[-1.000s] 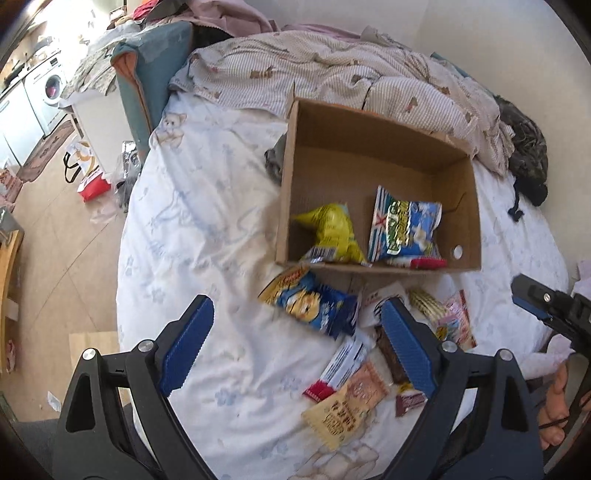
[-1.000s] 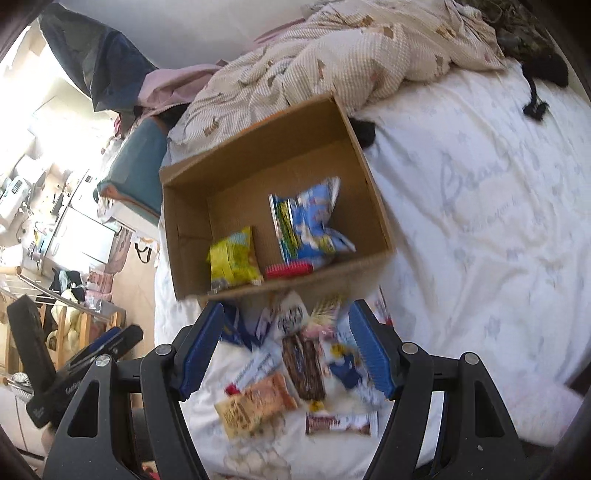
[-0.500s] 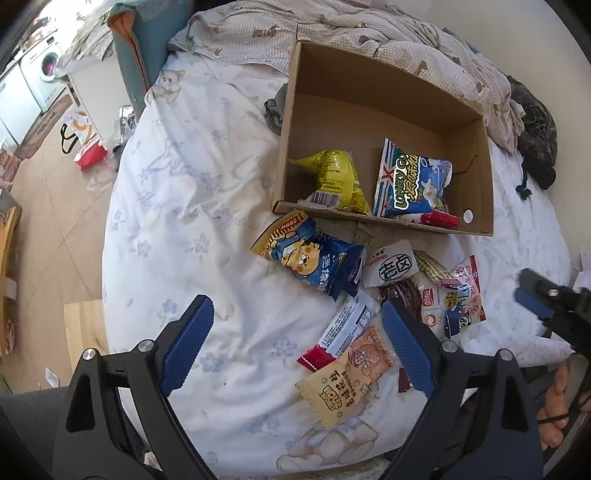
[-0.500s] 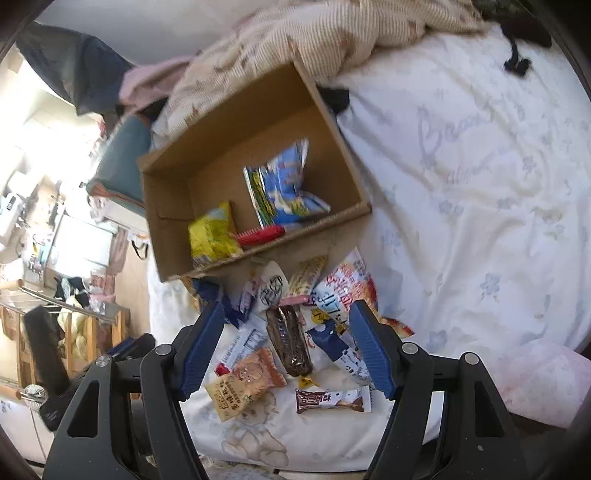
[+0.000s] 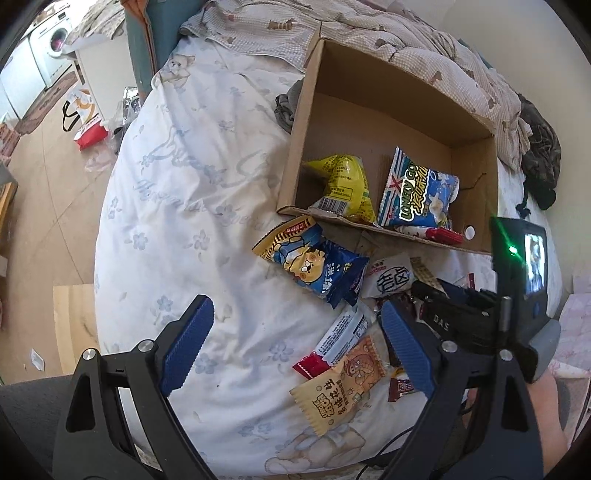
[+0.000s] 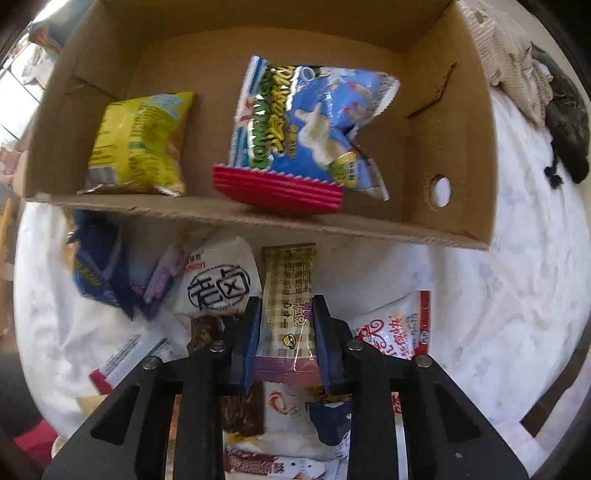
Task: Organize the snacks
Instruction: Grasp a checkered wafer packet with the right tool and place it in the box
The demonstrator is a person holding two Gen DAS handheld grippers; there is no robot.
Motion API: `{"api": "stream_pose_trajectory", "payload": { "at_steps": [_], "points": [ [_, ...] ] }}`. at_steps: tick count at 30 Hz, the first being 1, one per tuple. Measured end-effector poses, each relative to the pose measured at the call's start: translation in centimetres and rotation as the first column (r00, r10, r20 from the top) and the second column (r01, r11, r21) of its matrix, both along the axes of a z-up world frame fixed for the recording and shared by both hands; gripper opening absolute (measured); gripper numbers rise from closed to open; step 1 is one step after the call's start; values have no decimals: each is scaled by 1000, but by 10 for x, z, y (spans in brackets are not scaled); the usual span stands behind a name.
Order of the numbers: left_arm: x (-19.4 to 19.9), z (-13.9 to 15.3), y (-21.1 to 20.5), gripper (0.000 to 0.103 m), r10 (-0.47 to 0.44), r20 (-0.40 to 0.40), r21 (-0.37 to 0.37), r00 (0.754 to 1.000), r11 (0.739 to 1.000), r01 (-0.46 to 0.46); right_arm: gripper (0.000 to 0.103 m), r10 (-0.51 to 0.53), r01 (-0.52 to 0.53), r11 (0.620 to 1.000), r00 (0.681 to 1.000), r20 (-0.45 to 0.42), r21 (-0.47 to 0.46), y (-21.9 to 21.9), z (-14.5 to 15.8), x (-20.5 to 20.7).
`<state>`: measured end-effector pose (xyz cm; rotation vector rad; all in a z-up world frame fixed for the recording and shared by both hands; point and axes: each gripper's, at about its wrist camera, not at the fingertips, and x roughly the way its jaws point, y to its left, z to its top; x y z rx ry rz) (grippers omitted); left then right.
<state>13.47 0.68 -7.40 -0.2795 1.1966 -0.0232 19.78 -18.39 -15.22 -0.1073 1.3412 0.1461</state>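
Note:
An open cardboard box (image 6: 258, 218) lies on the bed with a yellow bag (image 6: 136, 144), a blue bag (image 6: 306, 114) and a red-edged packet (image 6: 277, 188) inside. Several loose snacks lie in front of it. My right gripper (image 6: 286, 310) points down into this pile, its jaws closing with both pads against a tan checked snack bar (image 6: 290, 273). A white packet (image 6: 218, 284) lies just left of the bar. My left gripper (image 5: 295, 306) hangs open over the sheet with nothing between its fingers, near a blue bear packet (image 5: 314, 262) and an orange packet (image 5: 340, 384).
A crumpled checked quilt (image 5: 406, 33) lies behind the box and a dark cloth (image 5: 539, 162) to its right. The bed's left edge drops to a wooden floor (image 5: 48, 192) with a bag and a washing machine (image 5: 51, 48). Bare sheet (image 5: 177, 177) stretches left of the box.
My right gripper has dropped down onto the snack pile and narrowed its jaws around the tan checked bar. The left gripper has sunk slightly and stays open.

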Motion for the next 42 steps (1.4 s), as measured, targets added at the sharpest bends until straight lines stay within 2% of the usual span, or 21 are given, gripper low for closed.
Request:
{"api": "stream_pose_trajectory", "payload": {
  "at_steps": [3, 6, 10, 14, 17, 18, 20, 21, 22, 27, 33, 39, 42],
  "points": [
    [1, 2, 2, 91, 11, -1, -28, 1000, 1000, -11, 27, -30, 27, 992, 999, 16, 124, -19, 21, -11],
    [1, 4, 1, 90, 19, -2, -53, 1000, 998, -19, 27, -61, 50, 957, 998, 32, 285, -47, 47, -31],
    [3, 7, -1, 90, 29, 5, -60, 1000, 998, -29, 27, -59, 12, 911, 993, 102, 412, -66, 72, -47],
    [6, 6, -1, 90, 41, 10, -49, 999, 998, -40, 27, -77, -37, 886, 972, 224, 461, -66, 103, -37],
    [6, 1, 2, 90, 51, 2, -32, 999, 998, -51, 28, -160, 5, 905, 930, 331, 425, -61, 125, -12],
    [6, 0, 3, 90, 55, -1, -29, 998, 998, -55, 31, -194, 26, 907, 911, 362, 421, -61, 130, -5],
    [5, -3, 6, 90, 61, -3, -16, 998, 998, -61, 63, -290, 92, 893, 866, 407, 440, -65, 130, 10],
    [5, -4, 7, 90, 64, -1, -6, 998, 998, -64, 96, -311, 120, 890, 865, 394, 440, -69, 128, 14],
    [4, -4, 8, 90, 66, 0, 2, 998, 998, -66, 98, -335, 153, 885, 867, 370, 440, -72, 126, 18],
    [6, -8, 12, 90, 72, -16, -10, 997, 997, -72, 97, -364, 183, 826, 895, 257, 533, -93, 119, 4],
    [6, -2, -6, 90, 6, 1, -7, 1000, 1000, -6, 97, -321, 173, 849, 919, 227, 499, -110, 116, -32],
    [1, 5, -23, 90, -65, 36, 69, 997, 996, 63, 97, -304, 179, 853, 934, 188, 490, -117, 110, -58],
    [-2, 7, -26, 90, -92, 44, 89, 995, 992, 88, 97, -306, 194, 839, 941, 146, 509, -118, 103, -70]
  ]
}}
